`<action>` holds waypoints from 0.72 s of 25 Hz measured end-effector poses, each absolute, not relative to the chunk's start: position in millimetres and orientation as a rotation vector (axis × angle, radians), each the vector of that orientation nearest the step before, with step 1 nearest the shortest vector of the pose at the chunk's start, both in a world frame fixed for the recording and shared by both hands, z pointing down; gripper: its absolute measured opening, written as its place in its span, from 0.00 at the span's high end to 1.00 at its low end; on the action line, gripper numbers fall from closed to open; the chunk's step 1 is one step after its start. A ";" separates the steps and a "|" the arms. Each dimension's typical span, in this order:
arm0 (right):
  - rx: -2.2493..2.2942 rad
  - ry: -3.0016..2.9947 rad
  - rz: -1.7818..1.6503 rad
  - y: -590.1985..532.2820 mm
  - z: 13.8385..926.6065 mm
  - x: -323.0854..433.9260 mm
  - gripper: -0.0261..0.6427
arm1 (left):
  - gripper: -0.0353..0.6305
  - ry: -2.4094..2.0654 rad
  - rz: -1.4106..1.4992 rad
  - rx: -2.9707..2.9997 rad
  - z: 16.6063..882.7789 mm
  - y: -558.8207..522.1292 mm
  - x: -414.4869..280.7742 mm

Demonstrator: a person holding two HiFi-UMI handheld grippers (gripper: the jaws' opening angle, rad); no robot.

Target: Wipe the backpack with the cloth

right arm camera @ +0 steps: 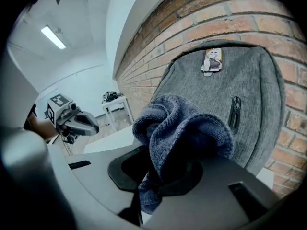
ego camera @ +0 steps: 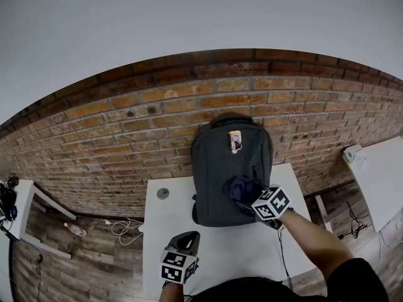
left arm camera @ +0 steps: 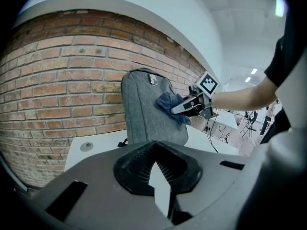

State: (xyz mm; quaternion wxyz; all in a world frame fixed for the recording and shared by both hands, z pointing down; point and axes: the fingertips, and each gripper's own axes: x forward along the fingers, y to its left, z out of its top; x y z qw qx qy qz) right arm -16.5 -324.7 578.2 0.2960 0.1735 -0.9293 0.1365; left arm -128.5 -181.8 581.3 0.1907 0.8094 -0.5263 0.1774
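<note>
Against the backpack (ego camera: 217, 162) front, a blue cloth (ego camera: 238, 186) is being held by the R hand-held gripper (ego camera: 250, 201), clamped on it, forearm (ego camera: 312, 234) outstretched. L hand-held gripper (ego camera: 187, 241), jaws together & empty, is being held low over the white table (ego camera: 165, 222). Backpack upright by brick wall (ego camera: 126, 131).

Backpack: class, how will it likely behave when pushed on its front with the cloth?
The backpack stands upright, brick wall close behind, so it probably won't tip back. Its fabric front looks soft and may dent under the cloth.
</note>
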 end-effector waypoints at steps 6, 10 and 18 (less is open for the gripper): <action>0.440 -2.498 0.380 -309.1 586.0 -11.5 0.89 | 0.97 -1.465 0.498 2.284 579.3 -181.6 -124.7; 0.405 -2.463 0.364 -294.7 597.6 -6.6 0.89 | 0.97 -1.462 0.509 2.279 582.4 -179.5 -126.2; 0.372 -2.310 0.302 -267.4 658.2 11.4 0.89 | 0.97 -1.422 0.527 2.296 585.8 -175.4 -123.9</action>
